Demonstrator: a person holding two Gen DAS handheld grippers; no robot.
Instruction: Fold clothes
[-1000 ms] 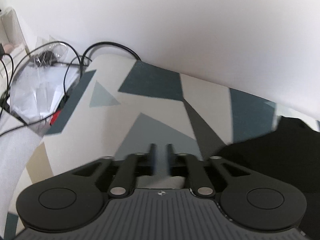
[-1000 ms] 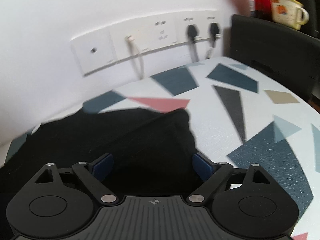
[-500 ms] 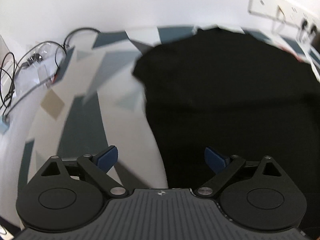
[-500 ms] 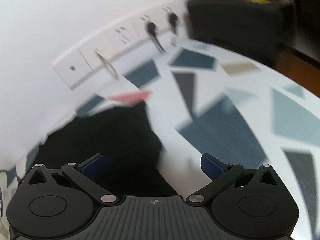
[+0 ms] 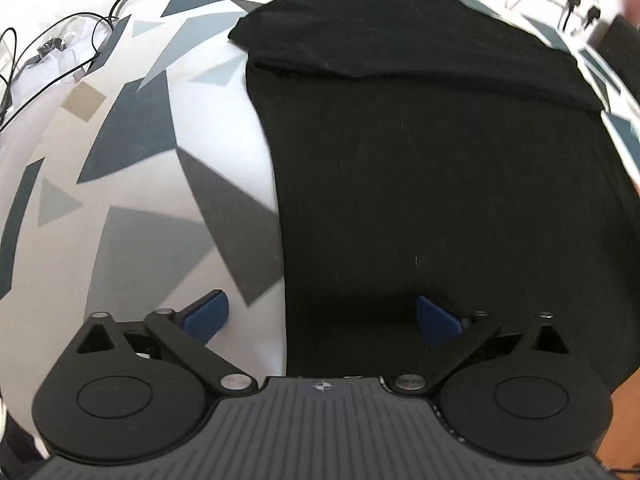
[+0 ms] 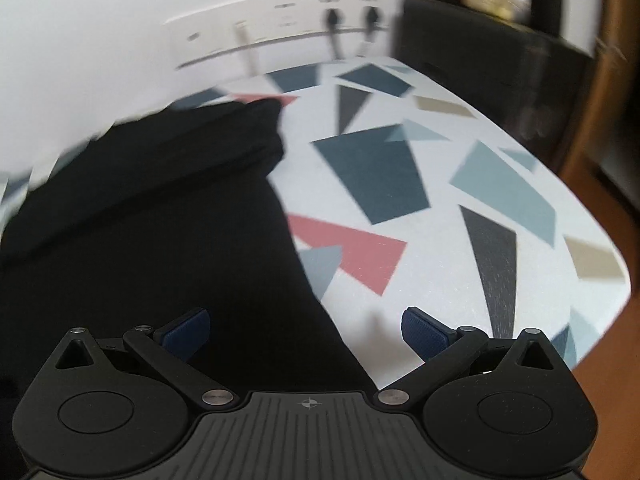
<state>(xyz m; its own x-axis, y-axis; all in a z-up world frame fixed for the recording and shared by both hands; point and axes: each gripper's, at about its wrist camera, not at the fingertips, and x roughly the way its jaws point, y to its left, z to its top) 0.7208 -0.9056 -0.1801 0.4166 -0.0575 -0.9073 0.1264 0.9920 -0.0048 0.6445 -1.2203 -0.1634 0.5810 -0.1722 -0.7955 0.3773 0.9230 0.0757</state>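
A black garment (image 5: 420, 152) lies flat on a white table (image 5: 132, 208) patterned with grey, blue and pink shapes; its sleeves are folded in at the far end. My left gripper (image 5: 322, 316) is open above the garment's near left edge, one blue pad (image 5: 208, 314) over the table, the other over the cloth. In the right wrist view the black garment (image 6: 160, 240) fills the left side. My right gripper (image 6: 306, 332) is open over its near right edge, with nothing between the fingers.
Cables and a clear plastic bag (image 5: 52, 56) lie at the table's far left. A wall socket strip (image 6: 280, 32) with plugs runs behind the table. A dark cabinet (image 6: 480, 48) stands at the far right, and the table's right edge (image 6: 592, 320) drops to a brown floor.
My left gripper went from shut to open and swung back toward the near left hem. The right gripper stayed open and pulled back along the garment's right edge.
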